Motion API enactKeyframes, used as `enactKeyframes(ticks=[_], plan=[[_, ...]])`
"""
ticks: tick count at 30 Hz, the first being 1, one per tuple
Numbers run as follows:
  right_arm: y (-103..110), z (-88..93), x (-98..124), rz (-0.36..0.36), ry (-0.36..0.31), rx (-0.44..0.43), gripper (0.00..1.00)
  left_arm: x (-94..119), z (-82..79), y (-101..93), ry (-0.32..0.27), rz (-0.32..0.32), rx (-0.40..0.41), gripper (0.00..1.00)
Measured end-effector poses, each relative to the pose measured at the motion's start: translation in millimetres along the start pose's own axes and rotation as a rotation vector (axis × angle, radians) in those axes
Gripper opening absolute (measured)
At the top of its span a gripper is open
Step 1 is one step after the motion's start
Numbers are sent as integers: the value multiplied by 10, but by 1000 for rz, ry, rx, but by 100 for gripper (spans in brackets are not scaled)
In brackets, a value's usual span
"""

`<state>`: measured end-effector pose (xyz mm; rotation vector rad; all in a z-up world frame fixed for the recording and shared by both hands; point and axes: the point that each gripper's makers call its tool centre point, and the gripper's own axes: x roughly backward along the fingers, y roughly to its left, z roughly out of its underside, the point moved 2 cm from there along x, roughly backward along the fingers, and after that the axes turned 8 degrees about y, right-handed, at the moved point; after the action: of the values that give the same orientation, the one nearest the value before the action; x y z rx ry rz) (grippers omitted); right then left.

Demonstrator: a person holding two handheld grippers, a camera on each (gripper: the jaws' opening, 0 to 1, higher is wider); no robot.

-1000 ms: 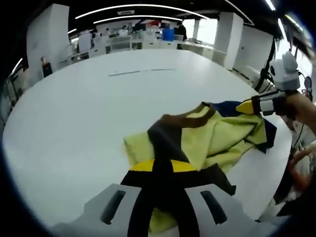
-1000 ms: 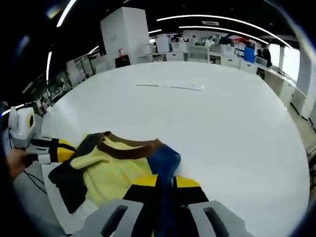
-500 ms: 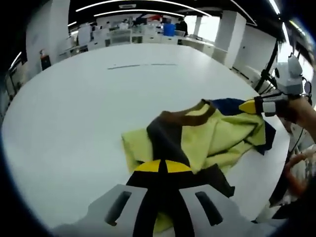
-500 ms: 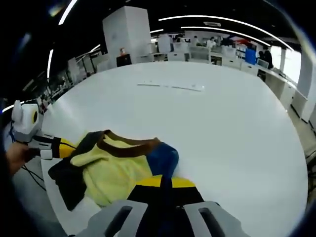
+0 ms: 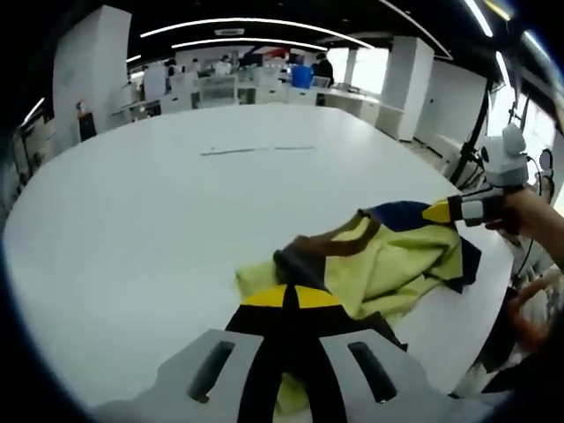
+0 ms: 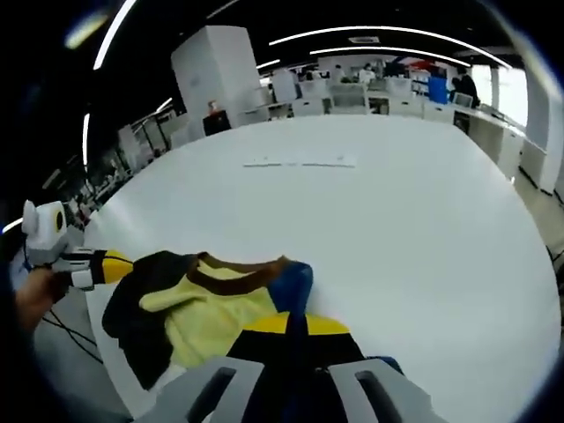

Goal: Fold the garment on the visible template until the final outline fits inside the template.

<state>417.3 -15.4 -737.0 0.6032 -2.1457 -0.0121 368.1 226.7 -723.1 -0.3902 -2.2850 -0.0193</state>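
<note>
Presently, left tongs (image 5: 284, 301): clamped on the garment (image 5: 388, 260) edge.
Right tongs (image 6: 291, 326): clamped likewise, so cloth is spread over the tabletop (image 5: 159, 203).

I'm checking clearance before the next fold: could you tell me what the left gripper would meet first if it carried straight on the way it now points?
The left gripper is already shut on the garment, so it would push into that bunched fabric first. Beyond it lies bare white table, though depth is uncertain.

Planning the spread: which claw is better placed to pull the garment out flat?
Neither alone: the left claw and the right claw each pinch an end of the bunched garment. Pull both apart.
</note>
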Motion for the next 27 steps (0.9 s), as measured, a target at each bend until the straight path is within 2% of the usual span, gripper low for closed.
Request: enactKeyframes(ticks=[5, 12, 18, 25, 27], plan=[[-8, -29, 35, -5, -12, -8, 0, 50, -34, 43, -16, -12, 9, 0], [-56, -26, 73, 5, -5, -16, 0, 143, -179, 121, -64, -25, 15, 0], [-48, -141, 207, 12, -18, 10, 0, 247, -397, 195, -126, -30, 5, 0], [-71, -376, 383, 48, -75, 56, 0, 314, -656, 251, -199, -34, -10, 0], [-82, -448, 434, 59, -89, 66, 0, 341, -788, 266, -243, -38, -30, 0]])
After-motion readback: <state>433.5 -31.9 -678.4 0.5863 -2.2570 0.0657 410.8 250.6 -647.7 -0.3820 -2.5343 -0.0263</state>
